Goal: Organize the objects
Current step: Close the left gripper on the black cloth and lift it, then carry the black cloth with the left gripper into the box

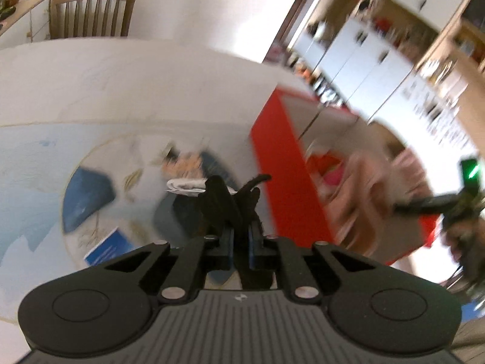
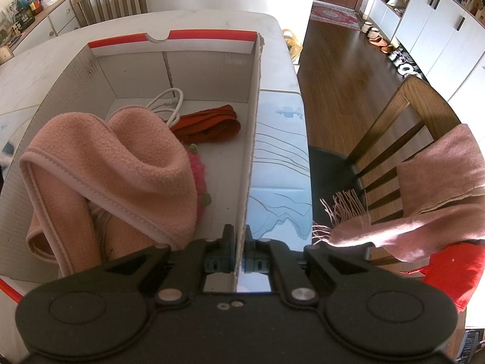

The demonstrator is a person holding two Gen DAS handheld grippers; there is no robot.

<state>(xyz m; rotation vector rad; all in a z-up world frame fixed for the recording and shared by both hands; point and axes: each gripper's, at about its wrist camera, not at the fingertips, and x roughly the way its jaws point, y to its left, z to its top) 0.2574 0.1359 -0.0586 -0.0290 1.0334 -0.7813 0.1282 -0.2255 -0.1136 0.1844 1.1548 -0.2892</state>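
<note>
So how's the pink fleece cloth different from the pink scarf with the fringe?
The fleece cloth lies bunched inside the cardboard box; the fringed scarf hangs over the chair beside the table. The cloth has a stitched border, the scarf loose tassels. Both are pink.

Wooden chair [image 2: 403, 139] – pink scarf [image 2: 424, 200] draped over it

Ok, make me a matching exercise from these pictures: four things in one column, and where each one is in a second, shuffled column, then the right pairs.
Things:
1. pink towel
2. scarf
3. right claw
4. black item

Places:
A. draped over a chair back
B. shut on the box wall
C. inside the box
D. pinched in the left claw

Pairs: 1-C, 2-A, 3-B, 4-D
</note>
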